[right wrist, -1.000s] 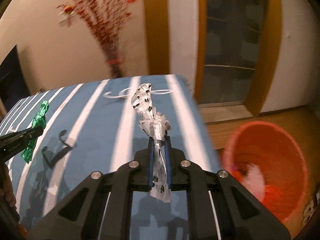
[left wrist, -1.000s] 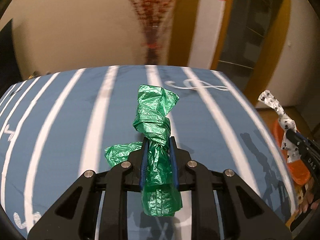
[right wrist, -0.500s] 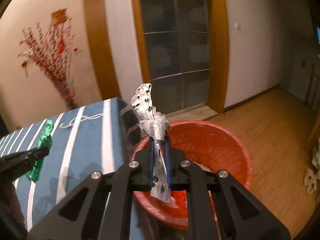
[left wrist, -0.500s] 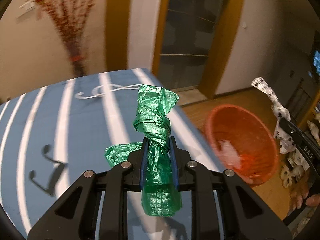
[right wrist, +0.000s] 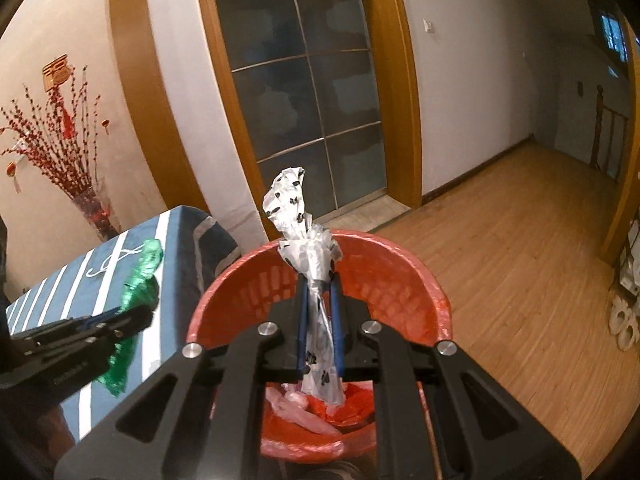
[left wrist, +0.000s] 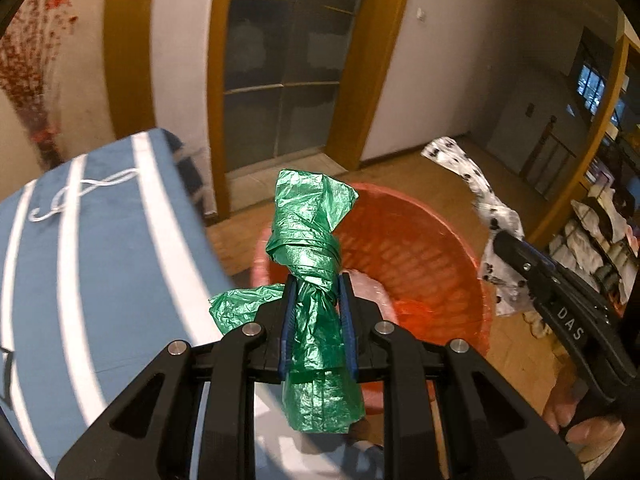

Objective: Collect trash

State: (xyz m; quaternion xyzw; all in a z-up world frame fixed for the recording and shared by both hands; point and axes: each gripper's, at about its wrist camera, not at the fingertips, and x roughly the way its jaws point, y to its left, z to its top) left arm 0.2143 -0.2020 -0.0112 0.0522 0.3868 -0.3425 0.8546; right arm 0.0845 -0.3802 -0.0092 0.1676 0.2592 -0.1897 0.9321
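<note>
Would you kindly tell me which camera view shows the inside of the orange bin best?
The right wrist view: the orange bin sits centred below, its bottom and pinkish trash visible. In the left wrist view the green bag covers much of the orange bin, leaving mainly its far wall.

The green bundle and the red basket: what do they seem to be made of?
Green bundle: thin plastic film, probably a bag; it is glossy, crinkled and twisted into a knot. Red basket: looks like moulded plastic with slotted walls, lined with a thin, wrinkled, translucent bag.
</note>
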